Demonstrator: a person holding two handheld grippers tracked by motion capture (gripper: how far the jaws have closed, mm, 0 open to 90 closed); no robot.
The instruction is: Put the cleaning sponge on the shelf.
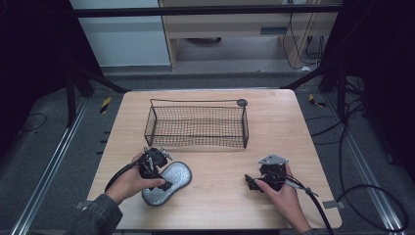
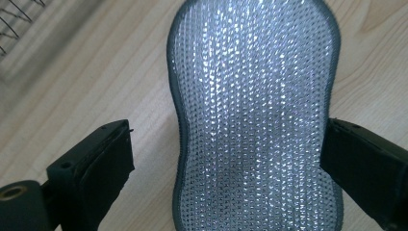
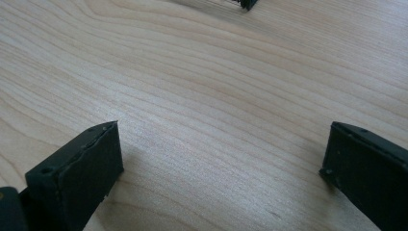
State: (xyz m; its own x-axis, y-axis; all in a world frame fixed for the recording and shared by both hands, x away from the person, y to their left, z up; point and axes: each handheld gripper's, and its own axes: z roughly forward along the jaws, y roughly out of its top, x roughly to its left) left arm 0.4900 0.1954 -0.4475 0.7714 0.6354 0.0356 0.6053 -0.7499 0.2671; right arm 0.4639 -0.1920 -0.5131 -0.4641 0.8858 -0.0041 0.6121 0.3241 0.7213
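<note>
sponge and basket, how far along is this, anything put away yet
Nothing looks put away: the wire basket sits empty at the back of the table. In hand: the left gripper is over the silver scrubbing sponge, jaws open on either side of it, the left one apart from it, with the sponge flat on the wood. The right gripper is open over bare table. Left, probably: closing on the sponge, lifting it, placing it in the basket.

sponge (image 2: 255,120) near end cut off, basket (image 2: 12,19) corner blurred

On my wooden table (image 1: 293,122): one wire basket (image 1: 195,125), one silver scrubbing pad (image 1: 169,181), and my two grippers, left (image 1: 164,182) and right (image 1: 250,182).
</note>
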